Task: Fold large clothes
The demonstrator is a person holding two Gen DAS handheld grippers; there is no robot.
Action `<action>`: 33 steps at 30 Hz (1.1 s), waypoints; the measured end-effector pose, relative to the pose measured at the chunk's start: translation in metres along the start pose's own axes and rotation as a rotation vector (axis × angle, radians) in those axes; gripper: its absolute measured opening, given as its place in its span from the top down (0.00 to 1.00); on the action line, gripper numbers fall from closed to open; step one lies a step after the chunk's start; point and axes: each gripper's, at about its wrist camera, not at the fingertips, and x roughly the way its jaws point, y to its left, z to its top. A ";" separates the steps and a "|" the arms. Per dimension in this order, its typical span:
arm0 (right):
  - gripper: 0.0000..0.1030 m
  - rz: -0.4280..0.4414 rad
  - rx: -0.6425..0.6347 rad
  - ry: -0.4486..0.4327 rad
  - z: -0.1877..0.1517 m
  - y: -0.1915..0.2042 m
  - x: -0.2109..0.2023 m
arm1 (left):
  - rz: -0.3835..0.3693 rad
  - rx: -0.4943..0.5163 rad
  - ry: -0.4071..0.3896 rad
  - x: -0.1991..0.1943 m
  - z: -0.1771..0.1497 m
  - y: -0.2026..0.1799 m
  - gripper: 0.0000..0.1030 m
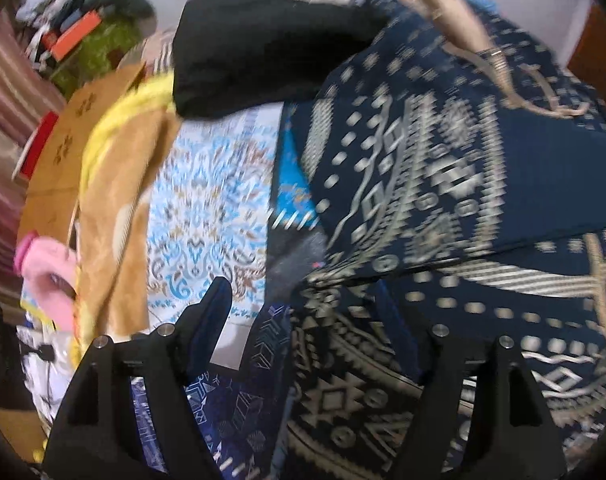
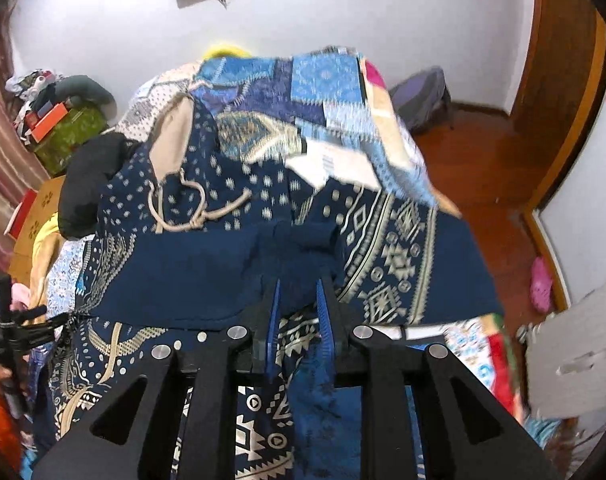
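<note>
Right claw point(image 2: 299, 300) pinches the navy cloth's point(image 2: 191, 268) near hem, cloth stretching away ahead; left claw point(image 1: 303, 320) spread, empty, beside it.

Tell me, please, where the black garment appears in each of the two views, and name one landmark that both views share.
Left wrist view: the black garment lies at the upper middle, above the light blue patterned cloth.
Right wrist view: the black garment is at the middle left, partly hidden behind the navy patterned garment.
Shared landmark: the green box with an orange box on top, at the upper left in both.
</note>
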 end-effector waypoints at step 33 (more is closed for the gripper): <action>0.43 0.137 0.641 0.109 -0.050 -0.189 0.047 | -0.279 0.147 -0.327 -0.085 0.104 -0.152 0.13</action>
